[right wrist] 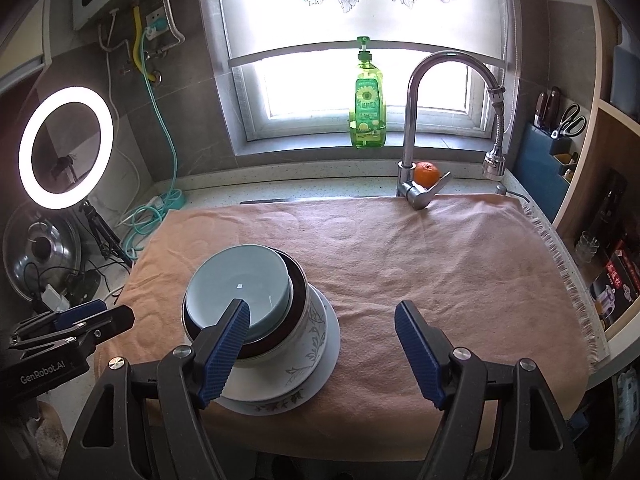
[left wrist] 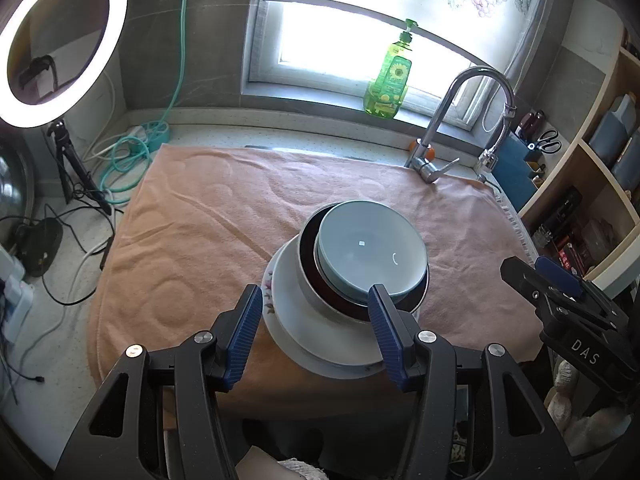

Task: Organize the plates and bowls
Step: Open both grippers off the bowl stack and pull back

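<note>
A light blue bowl [left wrist: 370, 254] sits nested in a dark metal-rimmed bowl [left wrist: 316, 280], on a white bowl and flower-edged plates [left wrist: 316, 340], one stack near the front edge of the peach towel [left wrist: 200, 220]. In the right wrist view the blue bowl [right wrist: 236, 284], the dark bowl [right wrist: 298, 288] and the plates [right wrist: 280, 400] stand at front left. My left gripper [left wrist: 316, 300] is open and empty, just in front of the stack. My right gripper [right wrist: 322, 318] is open and empty, to the right of the stack; it shows at the right edge of the left wrist view [left wrist: 536, 276].
A chrome faucet [right wrist: 416, 128], an orange [right wrist: 426, 173] and a green soap bottle [right wrist: 367, 112] stand behind the towel. A ring light [right wrist: 66, 148] on a tripod, cables and a pot lid [right wrist: 40, 252] are at left. Shelves [right wrist: 608, 240] and a knife block are at right.
</note>
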Available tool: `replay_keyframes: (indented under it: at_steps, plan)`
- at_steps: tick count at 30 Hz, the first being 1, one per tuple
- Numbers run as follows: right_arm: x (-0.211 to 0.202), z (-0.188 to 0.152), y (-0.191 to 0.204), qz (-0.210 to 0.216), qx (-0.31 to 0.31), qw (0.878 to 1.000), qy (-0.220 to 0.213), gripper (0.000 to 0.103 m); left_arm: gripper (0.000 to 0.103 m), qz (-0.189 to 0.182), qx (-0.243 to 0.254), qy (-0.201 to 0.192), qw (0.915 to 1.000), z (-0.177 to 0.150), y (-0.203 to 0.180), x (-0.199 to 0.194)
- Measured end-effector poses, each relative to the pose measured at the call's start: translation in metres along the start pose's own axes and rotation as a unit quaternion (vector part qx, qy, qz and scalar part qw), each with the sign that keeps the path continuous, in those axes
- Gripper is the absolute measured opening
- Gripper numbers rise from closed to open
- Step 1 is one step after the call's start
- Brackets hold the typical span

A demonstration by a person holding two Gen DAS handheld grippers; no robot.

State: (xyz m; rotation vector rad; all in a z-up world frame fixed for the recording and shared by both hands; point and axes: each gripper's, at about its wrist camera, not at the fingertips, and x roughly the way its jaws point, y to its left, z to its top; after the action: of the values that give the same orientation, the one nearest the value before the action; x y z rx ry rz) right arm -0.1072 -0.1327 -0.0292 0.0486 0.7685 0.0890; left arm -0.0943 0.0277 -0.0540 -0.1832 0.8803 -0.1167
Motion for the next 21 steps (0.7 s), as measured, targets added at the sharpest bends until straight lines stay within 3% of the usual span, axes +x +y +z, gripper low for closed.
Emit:
replay_keyframes:
  at_steps: [21]
  plan:
    - [0.0058, -0.0039, 0.0009, -0.003, 0.001, 1.000, 0.010, 0.072, 0.054, -0.006, 0.000, 0.004, 1.0000, -0.0002, 0.0010, 0.0027]
